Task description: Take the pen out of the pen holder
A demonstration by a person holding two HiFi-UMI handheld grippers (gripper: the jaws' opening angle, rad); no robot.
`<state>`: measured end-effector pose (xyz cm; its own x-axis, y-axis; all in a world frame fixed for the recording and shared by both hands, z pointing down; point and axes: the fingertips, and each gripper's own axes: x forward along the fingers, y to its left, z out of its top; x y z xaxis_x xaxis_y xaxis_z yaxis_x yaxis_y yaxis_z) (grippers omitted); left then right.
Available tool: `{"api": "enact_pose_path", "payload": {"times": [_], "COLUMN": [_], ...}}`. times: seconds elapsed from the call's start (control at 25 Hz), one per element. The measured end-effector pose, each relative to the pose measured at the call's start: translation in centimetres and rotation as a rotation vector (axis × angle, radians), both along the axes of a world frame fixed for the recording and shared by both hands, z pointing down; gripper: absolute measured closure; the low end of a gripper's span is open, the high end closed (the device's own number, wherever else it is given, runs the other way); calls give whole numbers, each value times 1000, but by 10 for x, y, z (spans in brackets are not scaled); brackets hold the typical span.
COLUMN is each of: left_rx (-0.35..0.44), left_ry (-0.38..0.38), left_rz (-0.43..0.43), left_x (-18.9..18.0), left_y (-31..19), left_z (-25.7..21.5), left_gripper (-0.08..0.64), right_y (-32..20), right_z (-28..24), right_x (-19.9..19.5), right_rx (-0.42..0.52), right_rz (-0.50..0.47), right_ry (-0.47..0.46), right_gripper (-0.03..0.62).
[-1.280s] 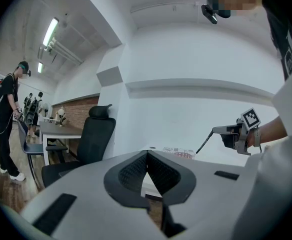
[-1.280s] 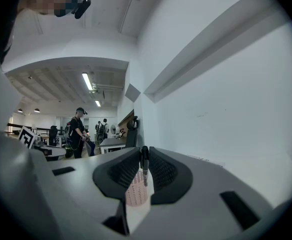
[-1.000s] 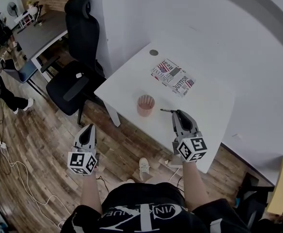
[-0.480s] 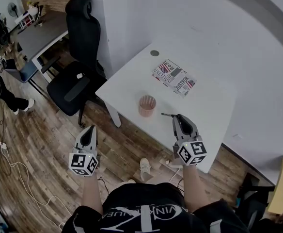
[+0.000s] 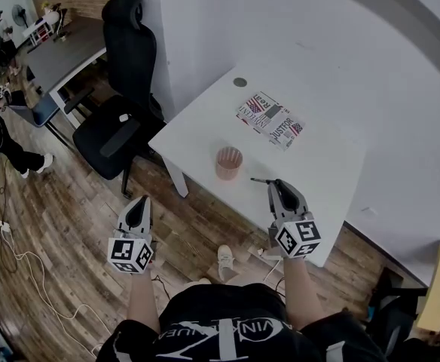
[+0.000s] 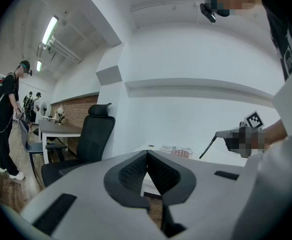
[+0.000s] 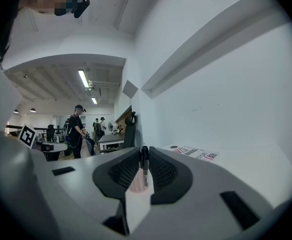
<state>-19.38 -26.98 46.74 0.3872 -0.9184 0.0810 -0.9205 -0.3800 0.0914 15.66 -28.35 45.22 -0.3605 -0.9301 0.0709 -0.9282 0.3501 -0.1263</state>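
A printed sheet (image 5: pixel 270 121) on the white table (image 5: pixel 333 164) shows "Real" and what looks like "JUSTFOR"; its other print is too small to read. The person's black shirt (image 5: pixel 220 336) bears large white lettering, upside down and unreadable. The cubes on the left gripper (image 5: pixel 140 200) and right gripper (image 5: pixel 276 182) carry square code markers, no letters

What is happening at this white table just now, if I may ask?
A person works with a hand-held gripper in each hand. The right hand-held gripper is shut on a dark pen, already out of the pink pen holder on the white table and held beside it. The left hand-held gripper is shut and empty, over the floor.
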Motion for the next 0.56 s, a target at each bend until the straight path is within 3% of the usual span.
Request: {"api": "enact_pose_path", "payload": {"times": [0.56], "left_rx": [-8], "left_ry": [13], "left_rz": [11], "left_x": [5], "left_y": [8], "left_z": [2], "left_gripper": [545], "right_y": [12], "right_z": [4], "right_x": [4], "right_rx": [-10], "right_rz": [7], "right_ry": [-11], "right_gripper": [529]}}
